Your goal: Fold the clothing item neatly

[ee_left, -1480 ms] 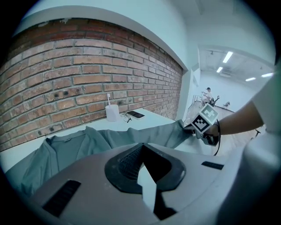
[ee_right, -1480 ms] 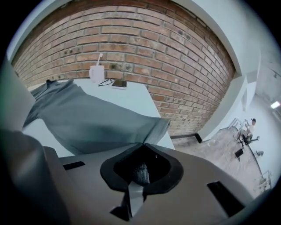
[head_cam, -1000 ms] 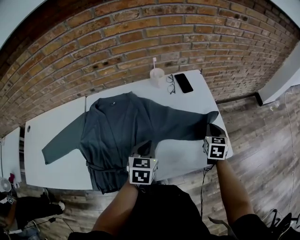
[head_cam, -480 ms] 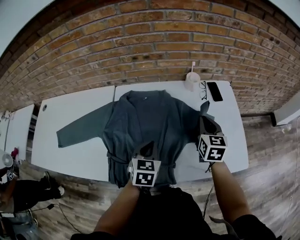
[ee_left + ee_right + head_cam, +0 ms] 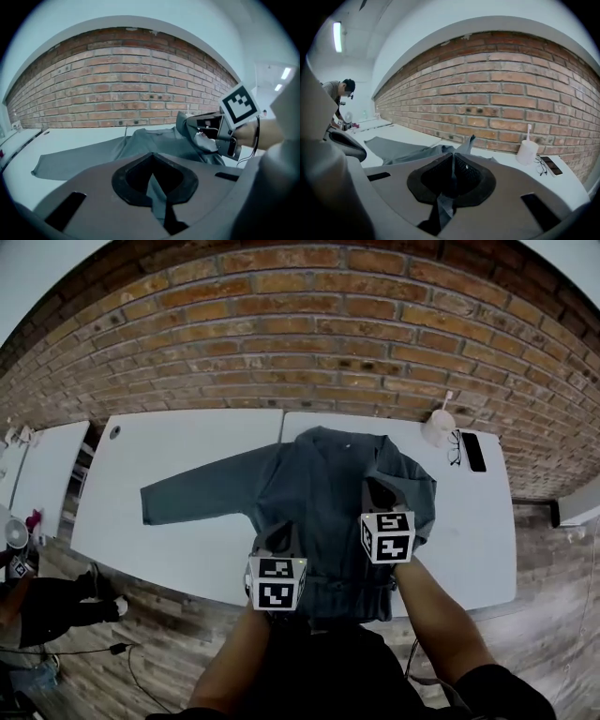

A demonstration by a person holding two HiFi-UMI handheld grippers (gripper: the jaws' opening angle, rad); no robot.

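Grey garment (image 5: 319, 474) lying flat on white table (image 5: 178, 535), collar pointing toward brick wall. Folding barely starting: right sleeve (image 5: 414, 491) being held doubled over chest, left sleeve (image 5: 192, 498) lying stretched out, body not yet folded. Right gripper (image 5: 375, 491) fingers pinching nearly together on sleeve cloth, fabric hanging between them. Left gripper (image 5: 281, 538) fingers clamping fully together on thin pleat at hem, near table's front edge.
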